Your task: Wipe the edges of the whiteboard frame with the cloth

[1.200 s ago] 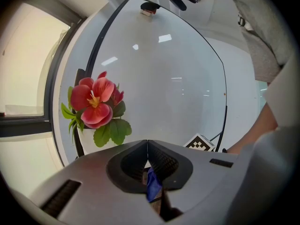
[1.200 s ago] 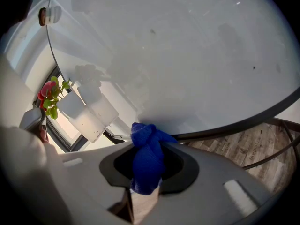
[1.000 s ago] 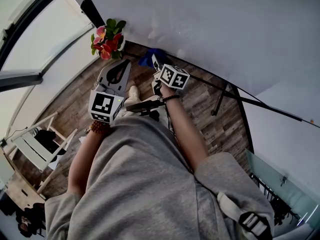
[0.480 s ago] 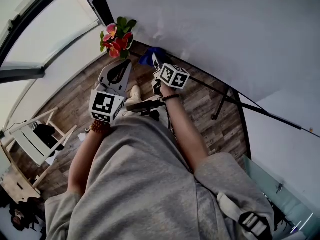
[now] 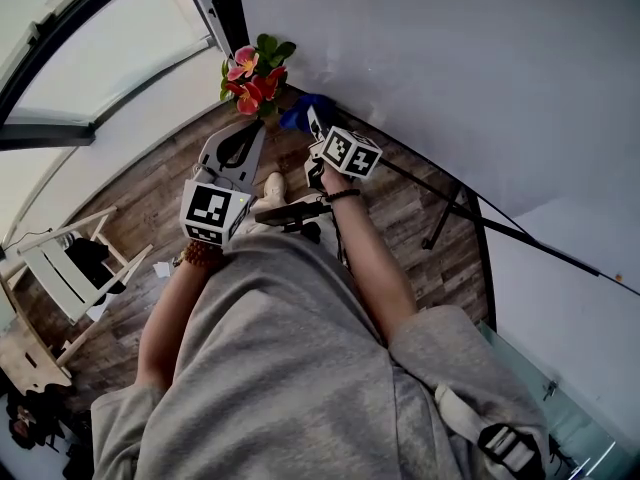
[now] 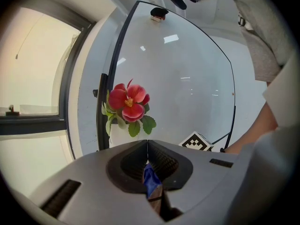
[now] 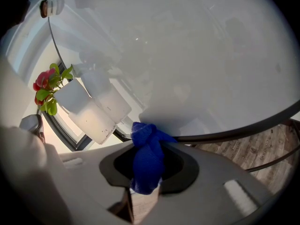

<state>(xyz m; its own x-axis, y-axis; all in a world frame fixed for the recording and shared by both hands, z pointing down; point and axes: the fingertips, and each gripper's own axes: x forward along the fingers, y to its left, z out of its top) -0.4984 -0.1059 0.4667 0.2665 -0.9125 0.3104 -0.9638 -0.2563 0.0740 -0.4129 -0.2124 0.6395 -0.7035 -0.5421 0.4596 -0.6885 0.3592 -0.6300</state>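
Note:
The whiteboard (image 5: 450, 58) fills the upper right of the head view. Its dark frame (image 7: 234, 131) crosses the right gripper view. My right gripper (image 5: 312, 120) is shut on a blue cloth (image 5: 304, 112), which bulges out between the jaws in its own view as the cloth (image 7: 147, 158). The cloth rests against the bottom frame near its left corner. My left gripper (image 5: 256, 128) hovers just left of it, jaws closed together at the left gripper (image 6: 147, 142) with nothing held. It points at the board's left frame edge (image 6: 112, 69).
Red and pink flowers (image 5: 255, 71) in a white pot (image 7: 89, 109) stand by the board's lower left corner, close to both grippers. The board's stand leg (image 5: 445, 208) crosses the wooden floor (image 5: 150, 208). A white chair (image 5: 70, 278) is at the left, below a window.
The head view has shifted, so the flowers and board corner sit further right and higher. Both grippers hold nearly the same places, the cloth still at the frame's corner.

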